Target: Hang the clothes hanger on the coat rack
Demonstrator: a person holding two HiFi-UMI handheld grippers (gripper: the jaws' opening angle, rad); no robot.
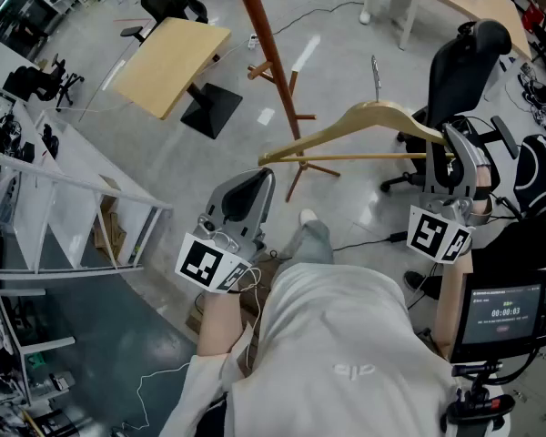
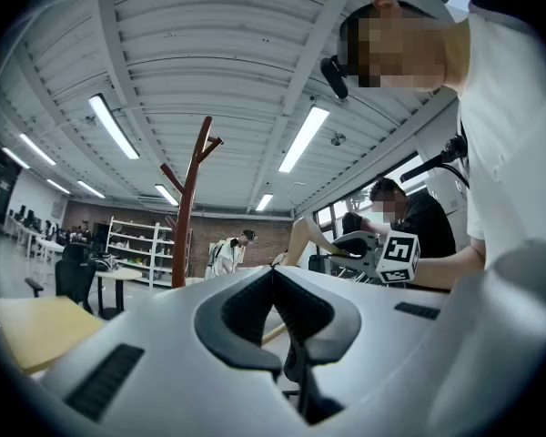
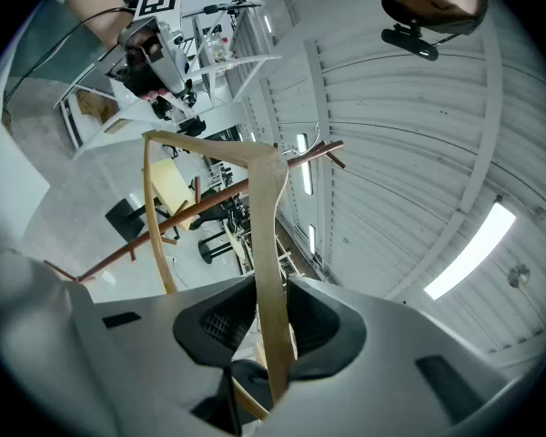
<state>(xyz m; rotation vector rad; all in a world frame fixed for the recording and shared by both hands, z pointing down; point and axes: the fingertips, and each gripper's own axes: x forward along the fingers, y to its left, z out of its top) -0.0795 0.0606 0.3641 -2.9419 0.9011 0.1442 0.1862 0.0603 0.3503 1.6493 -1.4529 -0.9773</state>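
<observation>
A pale wooden clothes hanger [image 1: 364, 116] with a metal hook [image 1: 375, 76] hangs level in the air, and my right gripper [image 1: 455, 148] is shut on its right end. In the right gripper view the hanger's arm [image 3: 271, 244] runs up from between the pads of my right gripper [image 3: 269, 312]. The brown wooden coat rack [image 1: 268, 39] stands just beyond the hanger's left tip; its pole [image 3: 209, 203] and forked top [image 2: 200, 153] show in both gripper views. My left gripper [image 1: 259, 185] is shut and empty, low and left of the hanger, and its jaws [image 2: 273, 273] meet at the tips.
A tilted wooden table [image 1: 168, 62] stands left of the rack. A black office chair [image 1: 460, 71] is behind the right gripper. White shelving [image 1: 64, 198] runs along the left, a screen on a stand [image 1: 505, 312] sits at lower right, and cables lie on the floor.
</observation>
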